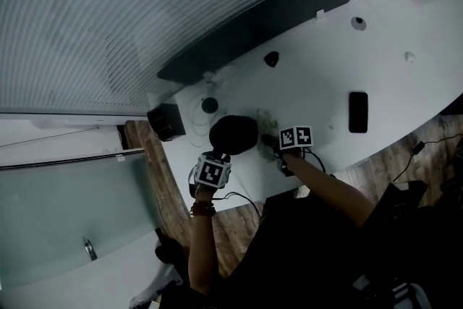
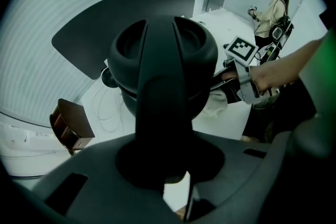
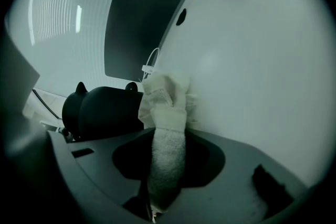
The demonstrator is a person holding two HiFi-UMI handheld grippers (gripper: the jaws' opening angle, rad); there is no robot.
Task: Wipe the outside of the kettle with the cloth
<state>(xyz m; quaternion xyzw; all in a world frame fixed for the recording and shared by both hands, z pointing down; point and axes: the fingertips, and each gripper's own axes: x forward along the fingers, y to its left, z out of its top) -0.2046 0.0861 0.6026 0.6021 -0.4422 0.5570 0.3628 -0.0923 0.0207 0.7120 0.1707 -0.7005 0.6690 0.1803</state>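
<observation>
The white curved worktop [image 1: 391, 61] fills the middle of the head view, with a long dark panel [image 1: 275, 11] along its far edge. The black kettle [image 1: 233, 134] is near the front edge of the worktop, between the two hand-held grippers. Whether its base rests on the surface cannot be told.

The left hand-held gripper [image 1: 219, 155] points straight down over the kettle. In the left gripper view its jaws are clamped on the kettle's handle [image 2: 160, 113], which arches from the rounded lid toward the camera.

The right hand-held gripper [image 1: 270, 141] reaches in from the kettle's right side at a slant. In the right gripper view its jaws are pressed together on a rolled part of the white cloth [image 3: 167, 139]. The bunched end of the cloth sticks out ahead of the jaws and lies against, or just beside, the kettle's side wall [image 3: 105, 110]. The left gripper view shows the same bunch of cloth [image 2: 215, 105] low on the kettle's flank.

A small dark box [image 1: 166, 121] stands at the left end of the worktop, near the kettle. A flat black phone [image 1: 357, 112] lies well to the right. A thin white cable [image 1: 194, 108] loops behind the kettle.
</observation>
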